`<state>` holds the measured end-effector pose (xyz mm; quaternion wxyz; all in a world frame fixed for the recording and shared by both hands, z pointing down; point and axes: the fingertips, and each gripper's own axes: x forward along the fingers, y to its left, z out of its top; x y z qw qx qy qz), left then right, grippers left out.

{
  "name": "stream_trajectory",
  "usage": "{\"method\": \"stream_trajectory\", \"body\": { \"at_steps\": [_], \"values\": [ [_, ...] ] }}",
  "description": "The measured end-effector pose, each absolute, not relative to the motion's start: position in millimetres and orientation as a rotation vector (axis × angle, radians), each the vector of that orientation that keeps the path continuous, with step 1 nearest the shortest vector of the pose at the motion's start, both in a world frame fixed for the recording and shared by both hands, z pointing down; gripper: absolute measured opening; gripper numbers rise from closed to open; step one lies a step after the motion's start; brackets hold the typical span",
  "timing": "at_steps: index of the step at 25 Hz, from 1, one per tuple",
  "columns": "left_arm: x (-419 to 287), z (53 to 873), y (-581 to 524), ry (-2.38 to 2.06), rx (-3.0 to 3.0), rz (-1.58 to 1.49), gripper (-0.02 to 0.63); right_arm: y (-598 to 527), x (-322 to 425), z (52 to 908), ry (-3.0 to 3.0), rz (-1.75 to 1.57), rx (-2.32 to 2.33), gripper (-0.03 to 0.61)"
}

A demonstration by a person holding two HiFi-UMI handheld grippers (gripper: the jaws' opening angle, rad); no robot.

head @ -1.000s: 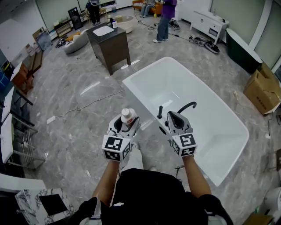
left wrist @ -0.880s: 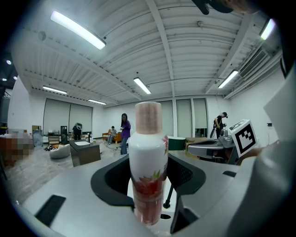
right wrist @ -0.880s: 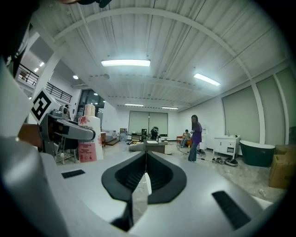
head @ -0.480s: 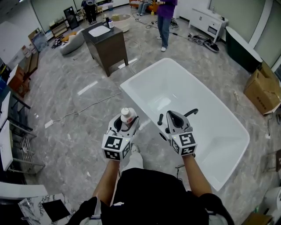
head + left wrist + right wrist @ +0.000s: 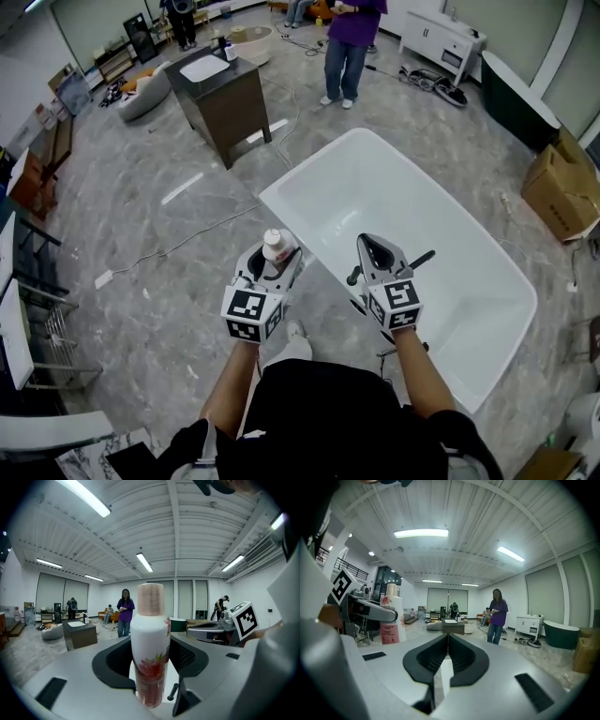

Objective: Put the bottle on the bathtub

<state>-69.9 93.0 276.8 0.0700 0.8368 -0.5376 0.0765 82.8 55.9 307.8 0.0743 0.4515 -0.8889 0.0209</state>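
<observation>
A white bottle [image 5: 274, 246] with a pale cap and a red flower print stands upright between the jaws of my left gripper [image 5: 273, 262], which is shut on it. In the left gripper view the bottle [image 5: 150, 634] fills the middle, clamped by the left gripper [image 5: 151, 667]. My right gripper [image 5: 374, 244] is shut with nothing in it, its tips meeting over the tub's near side; the right gripper [image 5: 447, 639] also sees the bottle [image 5: 392, 620] to its left. The white bathtub [image 5: 314, 173] lies just ahead, slanting to the right.
A black faucet [image 5: 423, 259] stands on the tub's near rim beside my right gripper. Farther off are a dark vanity cabinet [image 5: 225, 98], a person in purple [image 5: 349, 42], a cardboard box [image 5: 562, 183] and a dark tub [image 5: 520, 98]. A cable [image 5: 187, 239] runs across the grey floor.
Both grippers have moved forward together toward the bathtub, and its near rim now lies under them. The bottle stays held in the left gripper; the right stays shut.
</observation>
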Motion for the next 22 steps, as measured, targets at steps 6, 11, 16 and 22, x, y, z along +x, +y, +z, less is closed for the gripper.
{"method": "stream_trajectory", "body": {
  "at_steps": [6, 11, 16, 22],
  "values": [
    [-105.1, 278.5, 42.4, -1.565, 2.530, 0.233, 0.236, 9.6, 46.3, 308.0, -2.637, 0.085, 1.385, 0.025],
    [-129.3, 286.1, 4.2, -1.523, 2.546, 0.246, 0.235, -23.1, 21.5, 315.6, -2.609, 0.101, 1.417, 0.025],
    [-139.5, 293.5, -26.4, -1.467, 2.570, 0.262, 0.236, -49.3, 11.9, 324.8, -2.576, 0.128, 1.458, 0.025],
    [-136.6, 316.7, -55.7, -1.404, 2.566, 0.304, 0.235, -72.4, 13.0, 347.2, -2.536, 0.193, 1.480, 0.025]
  ]
}}
